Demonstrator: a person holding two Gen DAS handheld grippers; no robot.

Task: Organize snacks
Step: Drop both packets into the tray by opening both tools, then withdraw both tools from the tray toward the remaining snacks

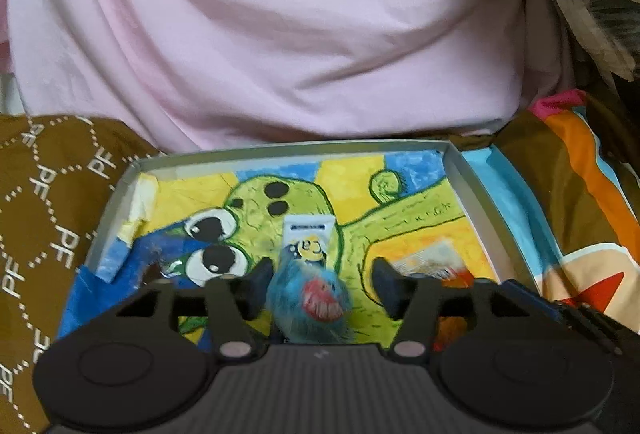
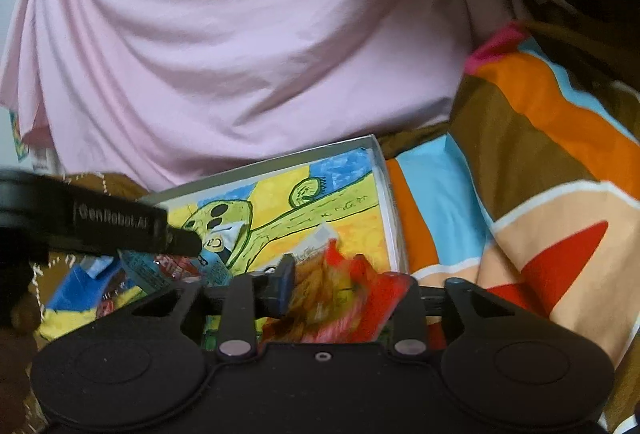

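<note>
Hovering over tray (image 1: 472,190): left gripper (image 1: 320,286) apart, blue packet (image 1: 308,302) loose between; right gripper (image 2: 344,286) apart, red packet (image 2: 352,298) at 12 o'clock, likely dropping both inside.

"pf" repeats on the brown cloth (image 1: 48,218); "genrobot.ai" marks the left gripper (image 2: 188,242).

The left tool (image 1: 320,284) points forward and somewhat downward, its two dark fingers (image 1: 260,284) standing apart with a clear gap on either side of what lies between them. The right tool (image 2: 344,286) points the same way beside it, its fingers (image 2: 282,284) parted less widely. In the right wrist view the left tool reaches in from the left edge
</note>
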